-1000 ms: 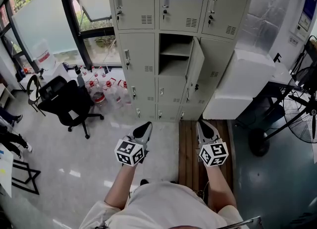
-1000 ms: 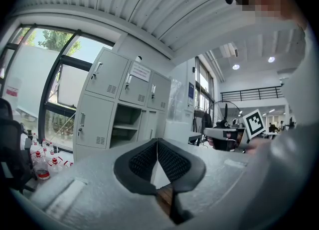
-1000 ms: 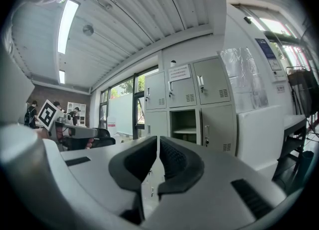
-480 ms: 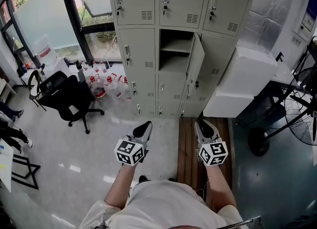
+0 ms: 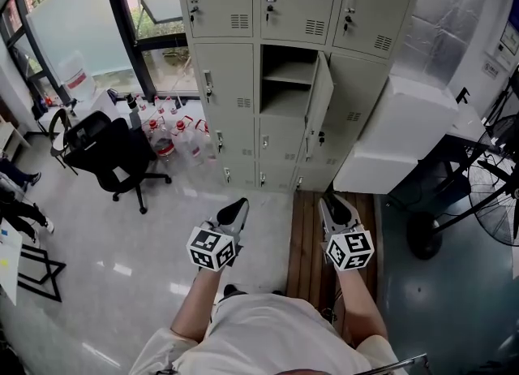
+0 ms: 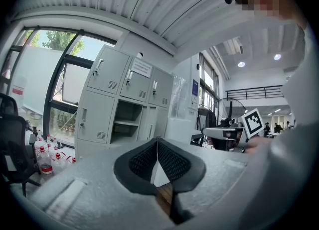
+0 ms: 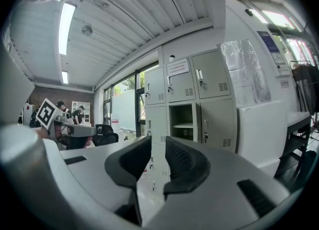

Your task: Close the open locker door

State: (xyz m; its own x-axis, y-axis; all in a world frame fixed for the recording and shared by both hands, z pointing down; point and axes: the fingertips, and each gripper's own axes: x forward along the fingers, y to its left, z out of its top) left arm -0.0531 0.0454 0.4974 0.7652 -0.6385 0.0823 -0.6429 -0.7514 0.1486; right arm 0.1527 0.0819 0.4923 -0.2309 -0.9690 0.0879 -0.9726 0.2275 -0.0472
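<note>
A grey locker bank (image 5: 231, 89) stands ahead against the wall. Its middle compartment (image 5: 285, 81) is open, with a shelf inside. The compartment's door (image 5: 319, 104) hangs out on its right-hand hinge, swung toward me. Both grippers are held low in front of me, well short of the lockers. My left gripper (image 5: 241, 203) is shut and empty, its fingertips touching. My right gripper (image 5: 328, 201) is open by a narrow gap and holds nothing. The open compartment (image 6: 127, 119) shows beyond the left gripper (image 6: 157, 141). It also shows (image 7: 183, 119) beyond the right gripper (image 7: 158, 142).
A black office chair (image 5: 109, 154) stands on the left, with several water bottles (image 5: 174, 142) by the window. A large white unit (image 5: 397, 134) sits right of the lockers, and a floor fan (image 5: 495, 203) stands further right. A wooden floor strip (image 5: 312, 243) runs to the lockers.
The view has crept slightly forward, so the lockers sit a little lower in the head view. Both grippers keep their pose and state.
</note>
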